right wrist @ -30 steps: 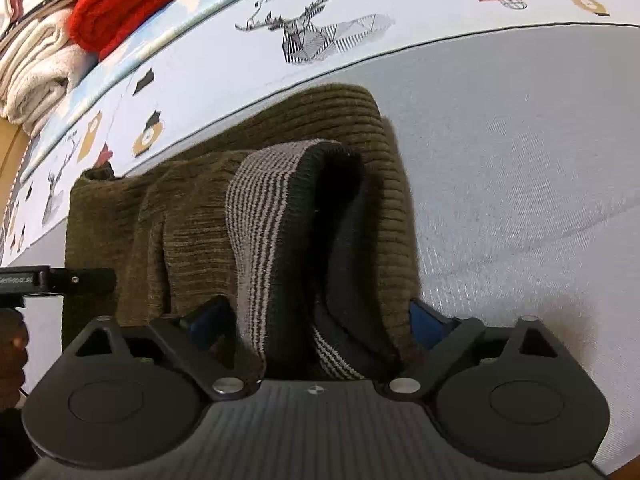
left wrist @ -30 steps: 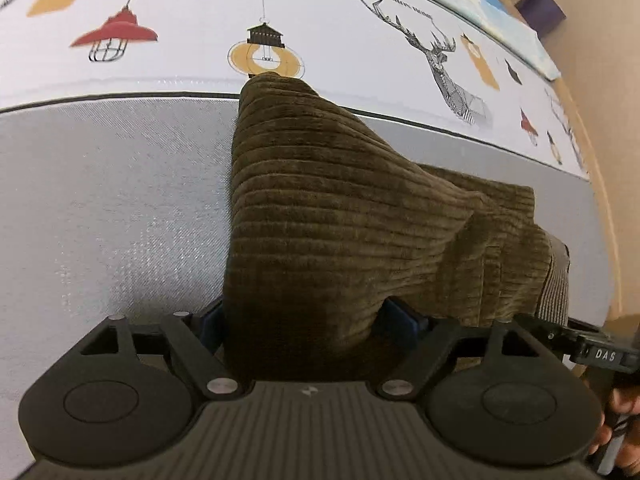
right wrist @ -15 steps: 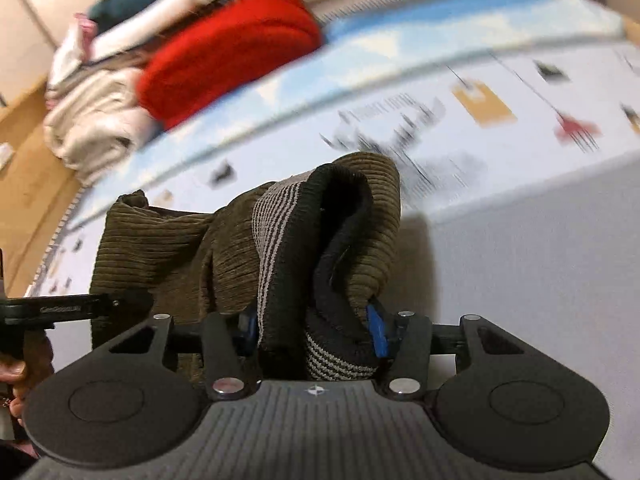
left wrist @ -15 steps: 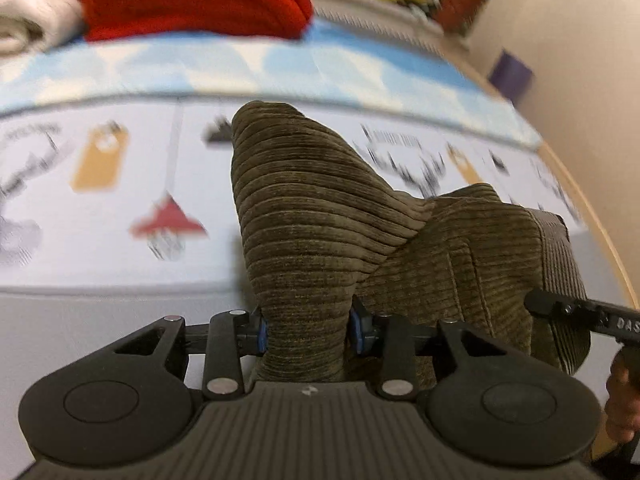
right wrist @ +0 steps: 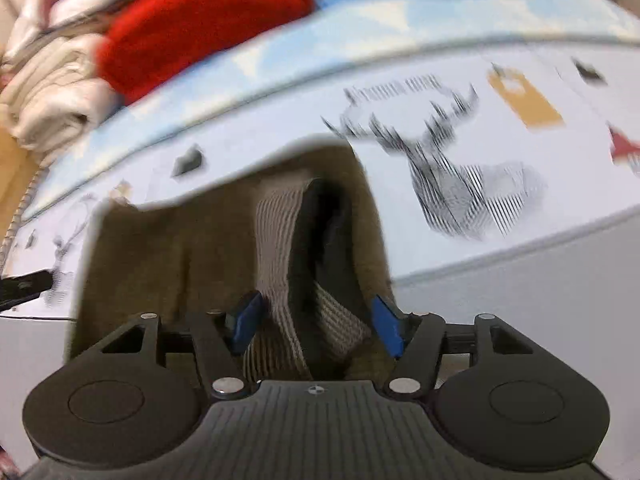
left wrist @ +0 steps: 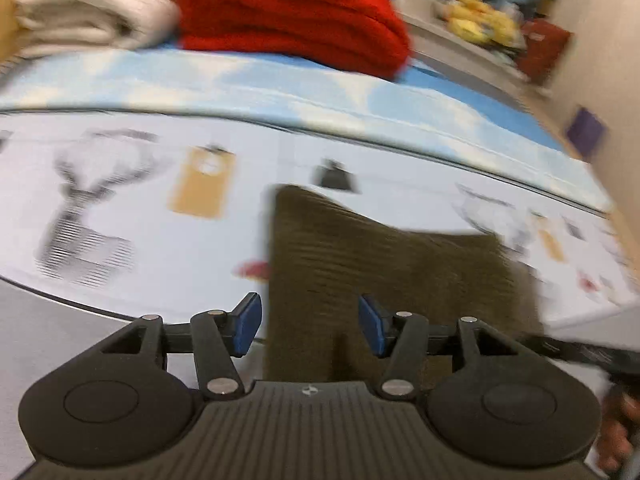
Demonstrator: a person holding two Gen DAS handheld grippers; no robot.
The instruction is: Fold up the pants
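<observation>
Standing open, the left gripper (left wrist: 310,322) has its blue pads on either side of the olive corduroy pants (left wrist: 384,264), apart from the cloth. The right gripper (right wrist: 316,326) is open too, its pads flanking the striped waistband (right wrist: 276,236). The pants lie bunched on the printed sheet (left wrist: 132,208), with a red blanket (left wrist: 292,12) and cream towels (left wrist: 84,4) far behind.
</observation>
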